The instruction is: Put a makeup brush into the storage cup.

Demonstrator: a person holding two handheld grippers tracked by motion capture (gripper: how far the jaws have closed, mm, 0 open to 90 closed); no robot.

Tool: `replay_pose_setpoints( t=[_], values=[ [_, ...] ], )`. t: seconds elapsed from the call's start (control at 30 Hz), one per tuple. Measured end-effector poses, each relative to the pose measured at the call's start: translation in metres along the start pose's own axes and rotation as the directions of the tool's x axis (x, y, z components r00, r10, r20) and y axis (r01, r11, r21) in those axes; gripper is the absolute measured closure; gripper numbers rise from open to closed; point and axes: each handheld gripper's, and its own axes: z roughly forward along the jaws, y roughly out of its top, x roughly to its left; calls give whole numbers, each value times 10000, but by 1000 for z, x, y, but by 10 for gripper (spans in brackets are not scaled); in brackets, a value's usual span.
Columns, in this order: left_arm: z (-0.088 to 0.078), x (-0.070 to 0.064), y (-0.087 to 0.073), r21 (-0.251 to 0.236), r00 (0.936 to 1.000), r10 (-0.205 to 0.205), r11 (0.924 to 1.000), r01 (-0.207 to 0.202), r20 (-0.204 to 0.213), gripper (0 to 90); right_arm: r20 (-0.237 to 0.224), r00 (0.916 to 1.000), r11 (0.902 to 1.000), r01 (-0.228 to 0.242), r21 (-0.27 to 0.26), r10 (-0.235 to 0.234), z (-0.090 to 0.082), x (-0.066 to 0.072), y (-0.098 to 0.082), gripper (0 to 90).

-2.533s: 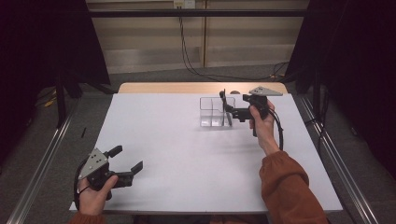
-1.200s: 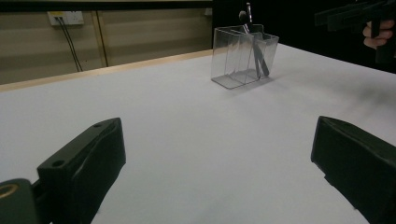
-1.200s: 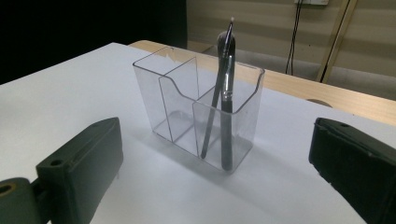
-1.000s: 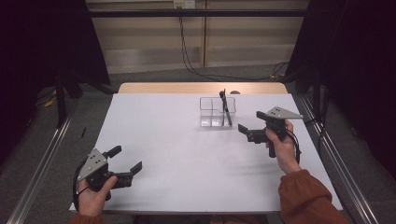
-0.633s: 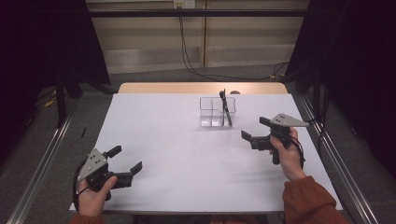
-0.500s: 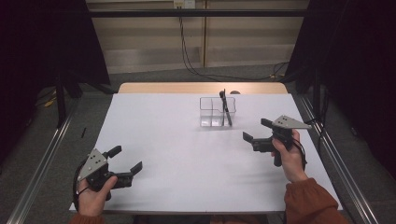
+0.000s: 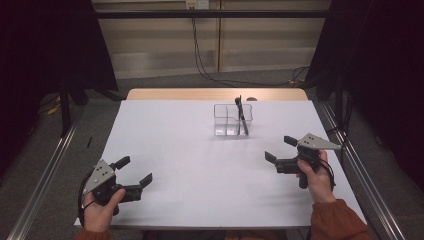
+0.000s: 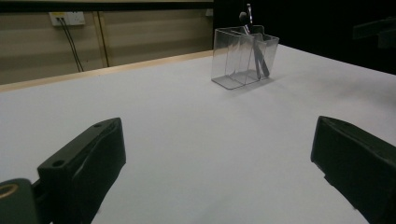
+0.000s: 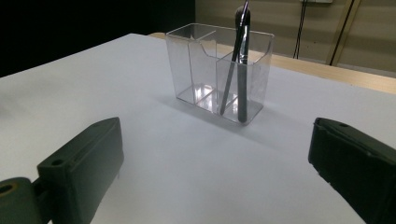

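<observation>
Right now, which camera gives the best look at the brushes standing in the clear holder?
The right gripper view: the brushes stand close and sharp, two crossing stems in one end compartment of the clear holder. The left gripper view shows them farther off and blurred through the plastic. The high view shows one thin dark line.

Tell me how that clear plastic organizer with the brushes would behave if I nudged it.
The clear organizer looks thin-walled and nearly empty, so probably light; on the smooth white table it would likely slide. The two brushes lean tall above its rim, so a high push might tip it.
</observation>
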Motion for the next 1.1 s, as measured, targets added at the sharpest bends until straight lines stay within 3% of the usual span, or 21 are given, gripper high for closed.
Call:
replay_pose_setpoints(
  t=[0.77, 0.97, 1.1],
  values=[
    [0, -1, 0, -28, 9999, 102, 9999, -102, 76, 32, 524, 9981, 9992, -319, -227, 331, -44, 2, -26, 23],
    [-3, -1, 0, -70, 9999, 119, 9999, -119, 44, 32, 758, 9970, 9998, -182, -7, 182, -49, 7, -36, 22],
    [-5, -2, 0, -122, 10000, 74, 9999, -74, 0, 32, 862, 9959, 9996, -246, -157, 259, -53, 7, -38, 21]
  ],
)
